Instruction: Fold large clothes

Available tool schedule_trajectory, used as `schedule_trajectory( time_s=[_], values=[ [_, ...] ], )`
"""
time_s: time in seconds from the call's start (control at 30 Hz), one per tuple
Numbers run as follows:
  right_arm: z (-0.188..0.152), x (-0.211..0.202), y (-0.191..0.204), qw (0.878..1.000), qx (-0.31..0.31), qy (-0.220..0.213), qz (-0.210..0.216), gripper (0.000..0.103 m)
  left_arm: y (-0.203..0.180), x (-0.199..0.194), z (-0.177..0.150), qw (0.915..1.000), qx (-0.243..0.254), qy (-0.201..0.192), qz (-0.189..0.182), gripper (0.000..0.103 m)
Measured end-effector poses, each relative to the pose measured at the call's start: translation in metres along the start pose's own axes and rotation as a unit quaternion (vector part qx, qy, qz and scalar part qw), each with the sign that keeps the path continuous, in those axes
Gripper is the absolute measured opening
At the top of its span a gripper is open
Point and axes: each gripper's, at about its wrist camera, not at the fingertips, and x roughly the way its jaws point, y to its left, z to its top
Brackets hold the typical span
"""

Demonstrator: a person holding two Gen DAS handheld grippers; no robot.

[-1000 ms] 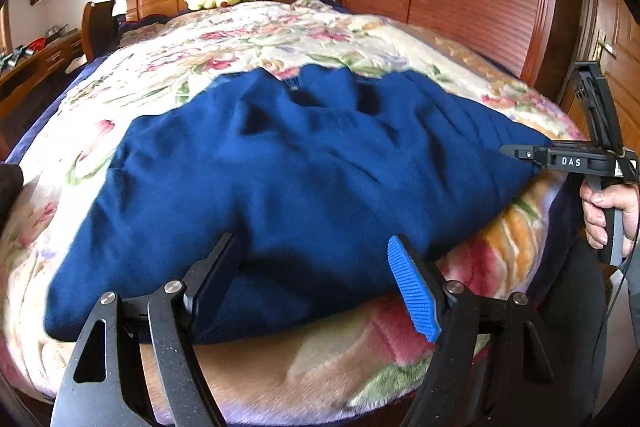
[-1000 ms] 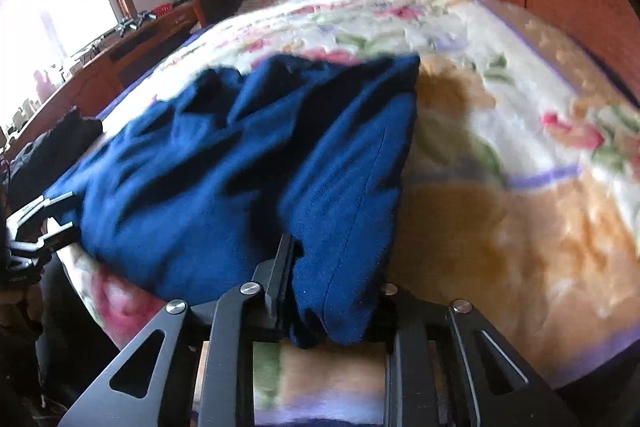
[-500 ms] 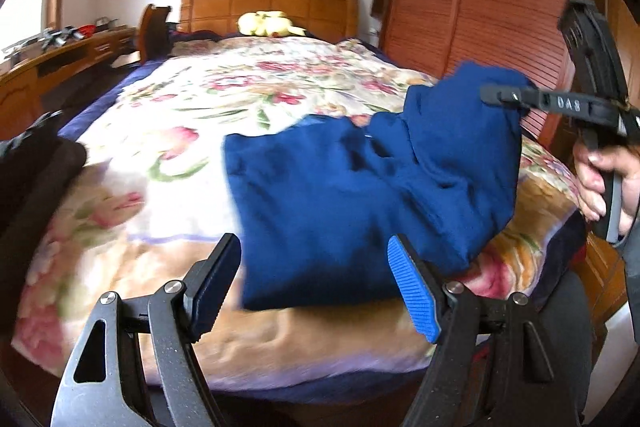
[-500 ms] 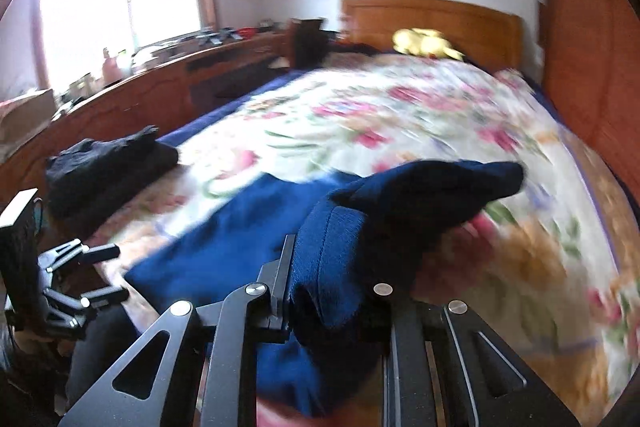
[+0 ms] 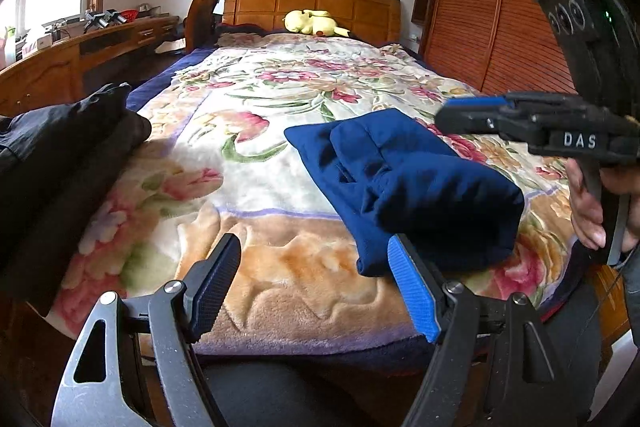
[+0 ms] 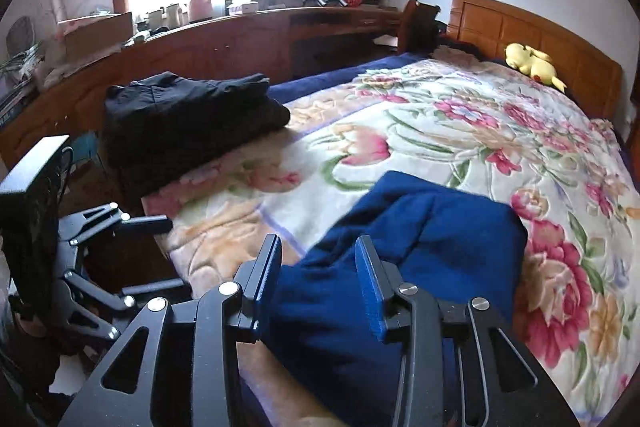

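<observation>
A dark blue garment [image 5: 404, 187] lies folded in a thick bundle on the floral blanket [image 5: 248, 131] near the bed's foot; it also shows in the right wrist view [image 6: 420, 247]. My left gripper [image 5: 314, 285] is open and empty, low at the foot edge, just left of the bundle. My right gripper [image 6: 318, 267] is open just above the bundle's near edge, holding nothing. It shows from the side in the left wrist view [image 5: 472, 113], raised over the bundle's right side.
A folded black garment [image 6: 188, 119] lies at the bed's left foot corner, also in the left wrist view [image 5: 60, 155]. A yellow plush toy [image 5: 312, 23] sits by the headboard. A wooden wardrobe [image 5: 488, 15] stands right, a cluttered desk [image 6: 224, 27] left.
My right gripper carried the blue garment's side over onto itself, then opened and let go. The garment went from spread wide to a compact bundle. My left gripper drew back to the foot edge.
</observation>
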Motion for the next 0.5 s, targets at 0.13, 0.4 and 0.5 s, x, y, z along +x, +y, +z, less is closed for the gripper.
schedule_trajectory(
  time_s=[0.13, 0.4, 0.5],
  values=[
    [0.005, -0.003, -0.005, 1.0, 0.009, -0.001, -0.018, 0.04, -0.005, 0.002, 0.004, 1.0, 0.005, -0.005, -0.007, 0.077],
    [-0.013, -0.025, -0.007, 0.999, 0.023, -0.005, -0.04, 0.04, -0.034, 0.007, 0.021, 0.9991, 0.029, -0.02, -0.022, 0.077],
    [-0.024, -0.026, -0.01, 0.998, 0.023, 0.0, -0.056, 0.04, -0.048, 0.013, 0.026, 0.9984, 0.047, -0.019, -0.026, 0.077]
  ],
)
